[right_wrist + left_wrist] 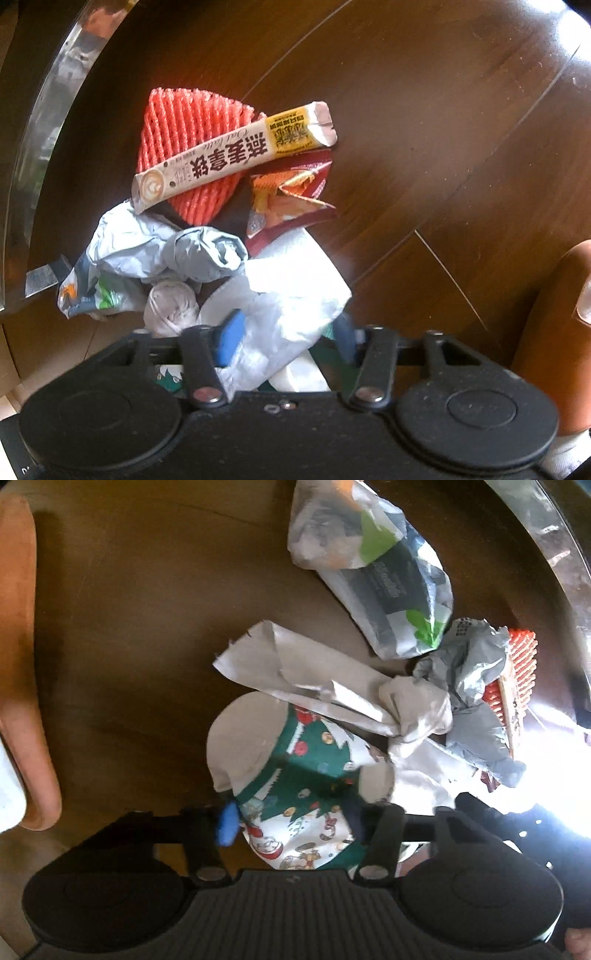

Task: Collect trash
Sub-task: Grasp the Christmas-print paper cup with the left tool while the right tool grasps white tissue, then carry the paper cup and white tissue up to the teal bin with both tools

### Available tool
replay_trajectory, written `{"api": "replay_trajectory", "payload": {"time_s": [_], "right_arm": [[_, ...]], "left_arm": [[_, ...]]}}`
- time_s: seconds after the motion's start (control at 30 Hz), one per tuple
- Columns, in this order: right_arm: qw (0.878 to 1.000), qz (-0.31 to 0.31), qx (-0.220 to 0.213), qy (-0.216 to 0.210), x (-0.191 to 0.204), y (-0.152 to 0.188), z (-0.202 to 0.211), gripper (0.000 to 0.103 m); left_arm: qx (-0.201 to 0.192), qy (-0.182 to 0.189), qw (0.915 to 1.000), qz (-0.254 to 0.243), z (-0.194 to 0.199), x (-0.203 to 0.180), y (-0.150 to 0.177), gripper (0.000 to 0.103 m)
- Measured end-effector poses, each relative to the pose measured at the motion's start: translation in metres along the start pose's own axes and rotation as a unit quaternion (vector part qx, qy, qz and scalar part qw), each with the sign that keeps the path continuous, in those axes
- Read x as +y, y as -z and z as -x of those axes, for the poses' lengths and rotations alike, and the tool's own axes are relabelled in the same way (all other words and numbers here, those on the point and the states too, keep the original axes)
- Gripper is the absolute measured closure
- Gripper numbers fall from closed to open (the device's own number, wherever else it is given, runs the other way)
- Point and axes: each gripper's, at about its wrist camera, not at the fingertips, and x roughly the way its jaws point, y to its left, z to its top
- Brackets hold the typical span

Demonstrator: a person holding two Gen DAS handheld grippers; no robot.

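A crushed paper cup (306, 760) with a green and white Christmas print lies on the dark wood surface (147, 627). My left gripper (291, 819) is shut on it, blue pads pressing its sides. A torn grey paper bag (314, 679) lies across the cup's far end. My right gripper (288, 339) is shut on a crumpled white tissue (295, 288). Beyond it lie a red foam net (184, 140), a beige drink sachet (236, 155), a red snack wrapper (291, 199) and a crumpled grey bag (166, 251).
A printed plastic bag (373, 572) lies beyond the cup. A curved chrome rim (48, 110) borders the pile, also seen as the chrome rim (546, 554) at the top right. An orange-brown padded edge (22, 664) stands on the left, and another orange-brown edge (554, 332) on the right.
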Motion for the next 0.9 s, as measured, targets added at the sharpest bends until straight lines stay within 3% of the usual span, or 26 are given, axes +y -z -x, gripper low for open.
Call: {"api": "replay_trajectory", "payload": {"time_s": [0.1, 0.2, 0.6, 0.77, 0.9], "right_arm": [[1.000, 0.007, -0.002, 0.003, 0.000, 0.000, 0.005, 0.091], [1.000, 0.026, -0.013, 0.009, 0.007, 0.004, 0.014, 0.099], [0.989, 0.127, -0.066, 0.044, 0.046, 0.043, 0.060, 0.101], [0.975, 0.194, -0.095, 0.055, 0.070, 0.065, 0.102, 0.101], [0.957, 0.256, -0.122, 0.061, 0.085, 0.087, 0.135, 0.101]], "left_arm": [[0.004, -0.004, 0.9999, -0.015, 0.000, -0.001, 0.000, 0.075], [0.002, -0.009, 0.9996, -0.025, 0.005, -0.004, 0.002, 0.086], [-0.021, -0.046, 0.9933, -0.104, 0.054, -0.040, 0.034, 0.092], [-0.051, -0.059, 0.9879, -0.134, 0.093, -0.055, 0.055, 0.092], [-0.083, -0.065, 0.9810, -0.163, 0.136, -0.052, 0.074, 0.093]]}}
